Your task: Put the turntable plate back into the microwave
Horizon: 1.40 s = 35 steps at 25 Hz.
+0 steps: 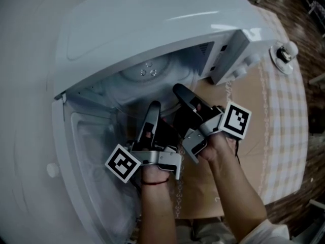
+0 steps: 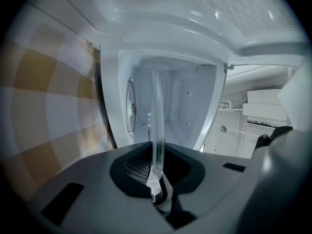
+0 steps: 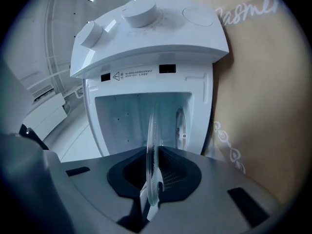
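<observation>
Nearest the camera, the left hand (image 1: 152,174), with a red string (image 1: 155,181) at its wrist, and the right hand (image 1: 221,146) were seen side by side, each wrapped around a gripper. A marker cube (image 1: 123,162) was carried on the left gripper (image 1: 152,111) and another cube (image 1: 236,120) on the right gripper (image 1: 183,93). Both grippers were pointed roughly level toward the open front of the microwave (image 1: 152,24).

In the left gripper view, the fingers (image 2: 155,186) were clamped on the rim of the clear glass plate (image 2: 156,121), which was seen edge-on as a thin band running away from them. The same was shown in the right gripper view, where the fingers (image 3: 150,199) were pressed on another part of the rim. The plate was thus held between the two grippers, clear of any surface, at the mouth of the microwave and in line with its white cavity (image 3: 126,121). How far its far edge reached inside could not be told.

Further on, the door (image 1: 96,136) was swung open on the left gripper's side. On the right gripper's side, the control panel was seen with two round knobs (image 3: 138,12). The microwave was set on a table (image 1: 284,111) covered with a checked cloth, with a brown mat (image 1: 244,100) laid over it by the control panel.
</observation>
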Available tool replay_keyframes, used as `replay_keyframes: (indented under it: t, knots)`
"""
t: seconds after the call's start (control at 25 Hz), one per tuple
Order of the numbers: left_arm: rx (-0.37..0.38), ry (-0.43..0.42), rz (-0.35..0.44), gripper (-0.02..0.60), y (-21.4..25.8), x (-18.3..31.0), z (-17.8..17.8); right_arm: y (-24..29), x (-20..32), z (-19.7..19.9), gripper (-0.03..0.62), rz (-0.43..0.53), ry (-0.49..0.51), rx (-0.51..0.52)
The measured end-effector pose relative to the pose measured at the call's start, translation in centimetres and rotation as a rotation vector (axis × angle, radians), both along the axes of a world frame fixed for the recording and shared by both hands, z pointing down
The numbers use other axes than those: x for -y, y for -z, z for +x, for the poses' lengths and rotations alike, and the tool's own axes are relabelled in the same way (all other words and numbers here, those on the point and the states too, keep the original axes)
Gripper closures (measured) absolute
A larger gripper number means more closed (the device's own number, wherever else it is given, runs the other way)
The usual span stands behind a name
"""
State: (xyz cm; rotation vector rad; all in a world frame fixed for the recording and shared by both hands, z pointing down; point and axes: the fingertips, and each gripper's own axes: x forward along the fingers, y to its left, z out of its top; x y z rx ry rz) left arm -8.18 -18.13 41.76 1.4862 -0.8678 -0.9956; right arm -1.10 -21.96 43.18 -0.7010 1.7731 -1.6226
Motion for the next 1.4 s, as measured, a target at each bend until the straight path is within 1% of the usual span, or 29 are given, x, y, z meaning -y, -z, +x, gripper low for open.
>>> replay_keyframes:
  t: [0.28, 0.44, 0.6, 0.8, 1.12, 1.4]
  knots:
    - [0.002, -0.001, -0.019, 0.548, -1.3, 1.5, -0.6, -1.3, 1.5, -0.5, 0.548, -0.03, -0.01, -0.009]
    - [0.02, -0.003, -0.025, 0.546, -1.3, 2.9, -0.4, -1.4, 2.8, -0.2, 0.546, -0.038, -0.022, 0.0]
    - [0.015, 0.016, -0.04, 0.548, -1.4, 3.7, -0.5, -1.4, 3.6, -0.3, 0.546, -0.03, -0.021, -0.003]
    - [0.015, 0.04, -0.039, 0.548, -1.1, 4.3, -0.9, -1.2, 4.4, -0.8, 0.546, -0.021, 0.001, -0.011]
    - [-0.023, 0.067, -0.044, 0.548, -0.8, 5.5, -1.8, -0.6, 5.7, -1.8, 0.546, -0.038, 0.016, -0.061]
    - [-0.057, 0.072, -0.074, 0.547, -1.0, 6.6, -2.4, -0.5, 6.9, -2.3, 0.545, -0.071, 0.017, -0.106]
